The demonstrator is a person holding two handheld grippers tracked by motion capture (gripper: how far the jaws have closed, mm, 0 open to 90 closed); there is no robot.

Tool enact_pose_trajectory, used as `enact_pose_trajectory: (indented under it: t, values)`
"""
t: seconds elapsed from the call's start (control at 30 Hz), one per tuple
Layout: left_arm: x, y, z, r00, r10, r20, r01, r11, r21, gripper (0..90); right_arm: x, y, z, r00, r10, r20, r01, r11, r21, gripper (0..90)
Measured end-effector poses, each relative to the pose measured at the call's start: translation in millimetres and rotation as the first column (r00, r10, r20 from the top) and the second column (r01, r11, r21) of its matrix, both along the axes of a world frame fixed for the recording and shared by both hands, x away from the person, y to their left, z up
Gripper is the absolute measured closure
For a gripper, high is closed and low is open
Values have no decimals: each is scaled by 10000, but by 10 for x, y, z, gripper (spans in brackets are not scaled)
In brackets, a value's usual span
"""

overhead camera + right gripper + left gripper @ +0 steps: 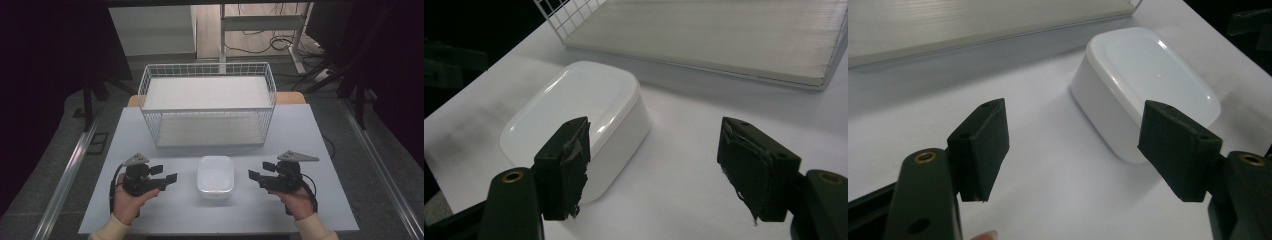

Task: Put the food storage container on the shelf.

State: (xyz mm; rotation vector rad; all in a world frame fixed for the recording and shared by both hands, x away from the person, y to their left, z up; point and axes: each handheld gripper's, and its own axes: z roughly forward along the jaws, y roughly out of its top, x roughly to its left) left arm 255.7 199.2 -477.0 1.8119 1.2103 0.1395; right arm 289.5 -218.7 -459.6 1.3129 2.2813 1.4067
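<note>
White lidded container [215, 176] sitting on tabletop [310, 140], lid on, between both grippers, just in front of wire basket rack [207, 102]. Lying with long axis running front to back. Left gripper [166, 175] hovering near container's left side, jaws spread wide, holding nothing, pointing toward container. Right gripper [259, 171] mirroring on right side, jaws likewise parted and empty, worn padding fraying on pads [569, 165]. Appearing beyond left gripper [1073, 150] jaws as container [1143, 85], not touching. Showing past right gripper [654, 170] as container [579, 115], partly behind one jaw. Rack shelf board [724, 35] lying beyond.
</note>
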Motion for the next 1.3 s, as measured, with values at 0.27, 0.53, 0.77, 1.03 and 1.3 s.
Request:
enact_pose_trajectory:
  t: [0.27,0.53,0.77,1.03,1.3]
  values:
    - [172,-123,-5,9972,-87,-737,36,9976,-687,287,104,107,-22,9979,80,-643,-54,9992,408,301]
    - [353,-321,-39,9904,-353,-1338,172,9908,-1345,296,221,307,-5,9963,191,-840,-148,9986,517,317]
    - [490,-486,-116,9805,-813,-1791,508,9843,-1688,318,257,434,-93,9927,320,-1166,-275,9988,398,323]
    - [539,-505,-197,9748,-811,-2080,432,9826,-1807,317,252,454,-144,9902,400,-1335,-346,9985,431,328]
    - [589,-529,-258,9650,-1024,-2413,503,9757,-2131,315,270,521,-235,9840,519,-1706,-441,9978,489,339]
